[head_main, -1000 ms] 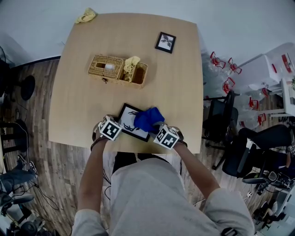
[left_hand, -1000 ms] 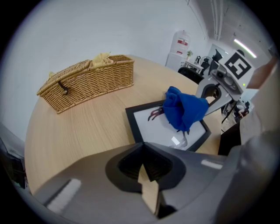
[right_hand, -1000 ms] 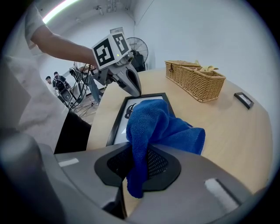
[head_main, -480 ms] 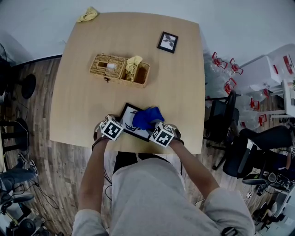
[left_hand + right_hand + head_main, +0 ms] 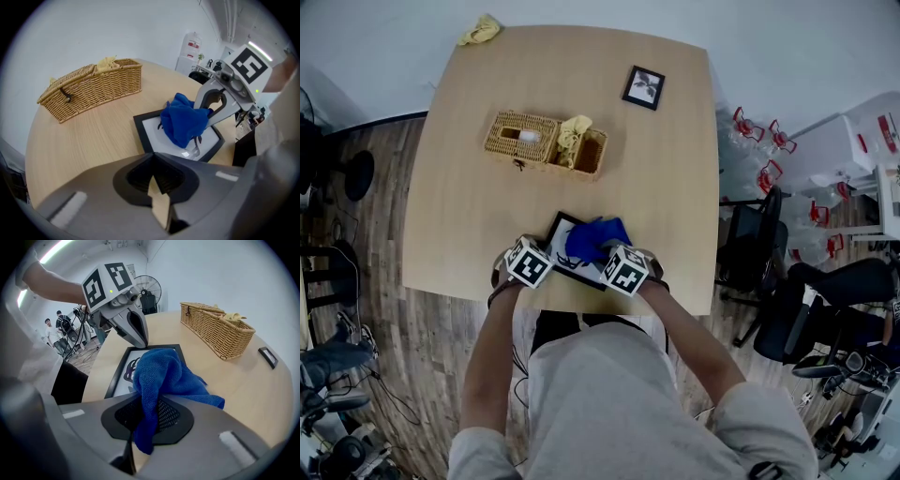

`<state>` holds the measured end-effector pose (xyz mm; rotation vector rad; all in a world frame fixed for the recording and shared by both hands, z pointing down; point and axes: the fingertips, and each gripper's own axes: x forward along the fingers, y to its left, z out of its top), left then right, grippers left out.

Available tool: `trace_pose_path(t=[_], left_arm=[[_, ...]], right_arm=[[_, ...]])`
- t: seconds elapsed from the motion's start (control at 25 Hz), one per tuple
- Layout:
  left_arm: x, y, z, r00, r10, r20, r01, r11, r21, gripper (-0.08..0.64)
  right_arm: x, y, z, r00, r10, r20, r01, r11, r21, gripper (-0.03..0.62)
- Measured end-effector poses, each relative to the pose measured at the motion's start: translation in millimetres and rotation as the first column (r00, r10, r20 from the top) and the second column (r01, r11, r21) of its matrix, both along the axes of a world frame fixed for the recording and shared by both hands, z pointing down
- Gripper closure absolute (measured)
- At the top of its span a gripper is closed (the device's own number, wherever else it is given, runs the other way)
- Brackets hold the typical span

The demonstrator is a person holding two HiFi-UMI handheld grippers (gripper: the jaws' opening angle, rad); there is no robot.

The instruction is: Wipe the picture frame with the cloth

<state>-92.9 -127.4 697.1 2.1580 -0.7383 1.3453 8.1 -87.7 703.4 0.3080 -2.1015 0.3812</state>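
**Head view.** A light wooden table (image 5: 469,216) carries a black-edged rectangular picture frame (image 5: 562,232) close to the person's edge. A bunched blue microfibre cloth (image 5: 598,237) lies on the frame's right half. The right gripper (image 5: 609,255) reaches it from the near right, and the left gripper (image 5: 543,253) sits at the frame's left end. The frame's long axis runs across the person from left to right, slightly skewed. Well apart, farther up the table, stand a woven wicker basket (image 5: 525,141) and 1 small second frame (image 5: 643,87).

**Left gripper view.** The left jaws are drawn together with nothing between them. The picture frame (image 5: 140,129) lies just ahead and to the right, and its near corner passes out of sight under the gripper body. The cloth sits on the glass, pinched by the right gripper's 2 fingers.

**Right gripper view.** The right jaws are clamped on a fold of the cloth (image 5: 161,376), which drapes forward onto the glass. At the far border of the frame the left gripper's closed tip (image 5: 141,341) touches down, apparently to steady it.

Wiping looks under way. The uncovered glass lies ahead of the right jaws, toward the left gripper. The next stroke likely runs along the long axis in that direction, made by the right hand, the nearer 1 and the only 1 holding cloth.
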Motion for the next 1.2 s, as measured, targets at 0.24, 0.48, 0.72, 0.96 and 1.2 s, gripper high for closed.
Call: trace_pose_path(t=[0.24, 0.48, 0.72, 0.96, 1.2], left_arm=[[-3, 2, 3, 1.0, 0.01, 0.017, -0.01, 1.0, -0.011, 0.506], [-3, 2, 4, 1.0, 0.012, 0.013, -0.012, 1.0, -0.009, 0.506], [-3, 2, 4, 1.0, 0.014, 0.006, -0.014, 1.0, -0.013, 0.506], [-3, 2, 4, 1.0, 0.014, -0.002, -0.014, 1.0, -0.014, 0.506], [-3, 2, 4, 1.0, 0.019, -0.015, -0.019, 1.0, -0.019, 0.507]], right_arm=[[-11, -7, 0, 1.0, -0.007, 0.006, 0.007, 1.0, 0.001, 0.546], [-22, -13, 1, 1.0, -0.02, 0.01, 0.02, 1.0, 0.018, 0.546], [-36, -20, 1, 0.999, -0.024, 0.022, 0.024, 0.999, 0.025, 0.545], [-54, -27, 0, 0.999, -0.03, 0.04, 0.029, 0.999, 0.025, 0.545], [-69, -33, 0, 0.998, -0.03, 0.061, 0.028, 0.999, 0.03, 0.545]])
